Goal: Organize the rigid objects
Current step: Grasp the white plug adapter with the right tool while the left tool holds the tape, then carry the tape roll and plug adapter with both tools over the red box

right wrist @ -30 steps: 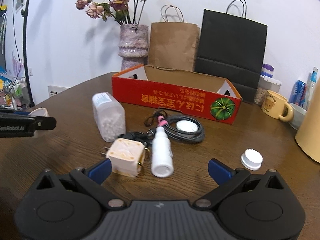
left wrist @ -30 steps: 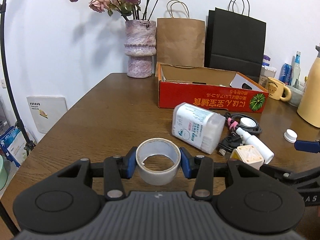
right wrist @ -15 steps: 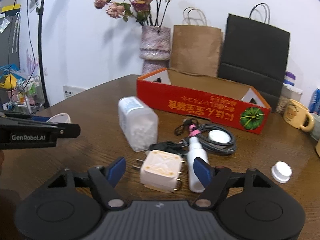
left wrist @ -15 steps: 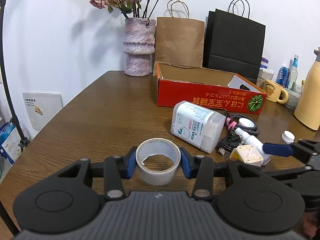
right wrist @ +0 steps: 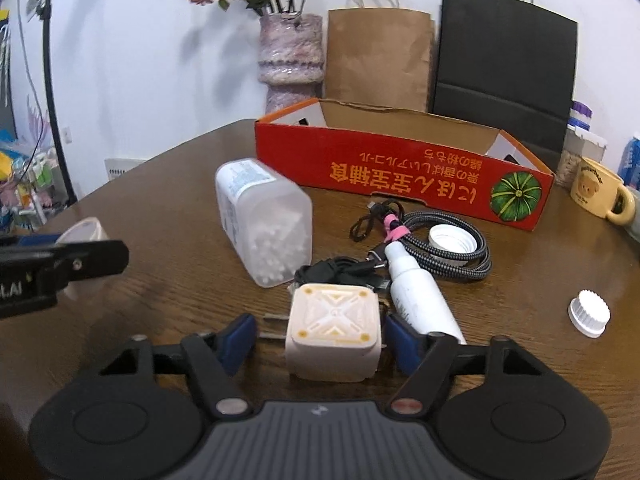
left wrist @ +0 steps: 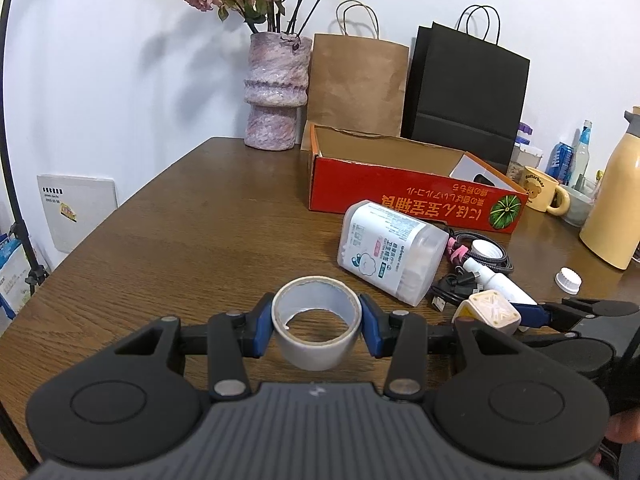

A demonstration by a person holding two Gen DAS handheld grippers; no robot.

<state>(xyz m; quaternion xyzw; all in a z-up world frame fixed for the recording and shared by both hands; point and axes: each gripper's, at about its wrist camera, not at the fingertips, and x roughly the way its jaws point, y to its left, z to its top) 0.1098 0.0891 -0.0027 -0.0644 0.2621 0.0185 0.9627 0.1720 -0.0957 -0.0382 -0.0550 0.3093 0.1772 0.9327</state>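
My left gripper [left wrist: 316, 322] is shut on a grey roll of tape [left wrist: 316, 320] and holds it above the brown table [left wrist: 180, 240]. My right gripper [right wrist: 320, 338] is open around a cream square charger plug [right wrist: 334, 330]; the right pad is close to it and the left pad stands apart. The plug [left wrist: 490, 312] and the right gripper's finger also show in the left wrist view. An open red cardboard box [right wrist: 400, 172] stands behind, also in the left wrist view [left wrist: 400, 196].
A clear box of cotton swabs [right wrist: 264, 228], a white spray bottle [right wrist: 416, 296], coiled cables [right wrist: 440, 248] and a white cap [right wrist: 588, 312] lie on the table. A vase [left wrist: 276, 92], paper bags [left wrist: 356, 84], a yellow mug [right wrist: 600, 194] and a yellow flask [left wrist: 616, 208] stand behind.
My right gripper has moved forward and left to the charger plug and narrowed around it. My left gripper still holds the tape in much the same place.
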